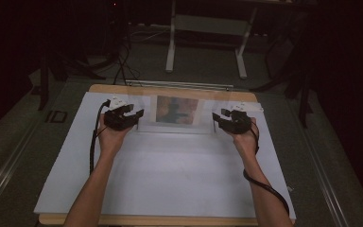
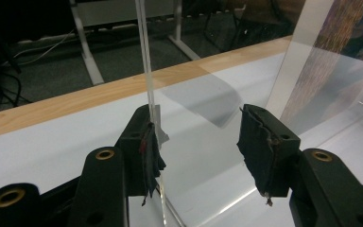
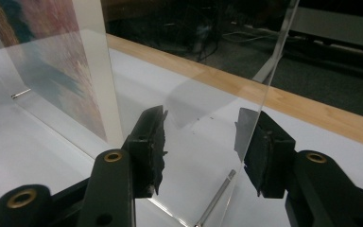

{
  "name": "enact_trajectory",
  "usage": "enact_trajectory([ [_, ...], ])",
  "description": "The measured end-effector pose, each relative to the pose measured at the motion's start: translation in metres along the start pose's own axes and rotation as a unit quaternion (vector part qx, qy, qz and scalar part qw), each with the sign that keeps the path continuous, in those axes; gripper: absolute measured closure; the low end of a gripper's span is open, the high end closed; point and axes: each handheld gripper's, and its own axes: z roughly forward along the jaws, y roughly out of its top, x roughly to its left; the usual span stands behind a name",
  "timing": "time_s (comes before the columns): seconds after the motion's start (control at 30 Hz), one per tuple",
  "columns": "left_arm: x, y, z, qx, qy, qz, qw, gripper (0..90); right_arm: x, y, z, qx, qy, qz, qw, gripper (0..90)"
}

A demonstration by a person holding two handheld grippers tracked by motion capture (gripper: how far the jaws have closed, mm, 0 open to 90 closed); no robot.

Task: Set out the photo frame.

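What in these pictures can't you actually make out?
- The print in the clear stand: high view too dim and small; both tongs' views cut it off at the frame edge.
- Left tongs: whether a pad presses the stand's edge; clear plastic blurs contact.
- Far room: darkness.

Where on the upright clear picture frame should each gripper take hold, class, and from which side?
Probably by its two bare side edges, one gripper each. The clear frame stands upright with the print in its middle, so the margins are free. The left gripper and right gripper come from the near side, jaws open astride the thin edges.
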Motion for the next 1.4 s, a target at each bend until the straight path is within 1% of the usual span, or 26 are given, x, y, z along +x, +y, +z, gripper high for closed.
enact_trajectory([
  [0.33,-0.001,0.006,-0.005,0.011,0.000,-0.003,0.9999,48.9,0.001,0.004,-0.004,0.003,0.005,0.010,0.9999,52.0],
  [0.5,-0.001,0.007,-0.010,0.013,-0.001,-0.008,0.9999,48.9,0.005,0.008,-0.007,0.001,0.003,0.006,1.0000,52.0],
  [0.7,-0.001,0.010,-0.015,0.024,-0.001,-0.012,0.9996,48.9,0.007,0.010,-0.010,0.009,0.010,0.015,0.9998,52.2],
  [1.03,-0.005,0.011,-0.020,0.042,-0.003,-0.011,0.9990,48.9,0.010,0.005,-0.013,0.021,0.014,0.028,0.9993,52.2],
  [1.13,-0.005,0.010,-0.021,0.044,-0.005,-0.010,0.9990,48.9,0.012,0.004,-0.015,0.023,0.013,0.030,0.9992,52.2],
  [1.4,-0.010,0.009,-0.026,0.050,-0.009,-0.017,0.9986,48.9,0.015,0.003,-0.024,0.029,0.012,0.033,0.9990,52.3],
])
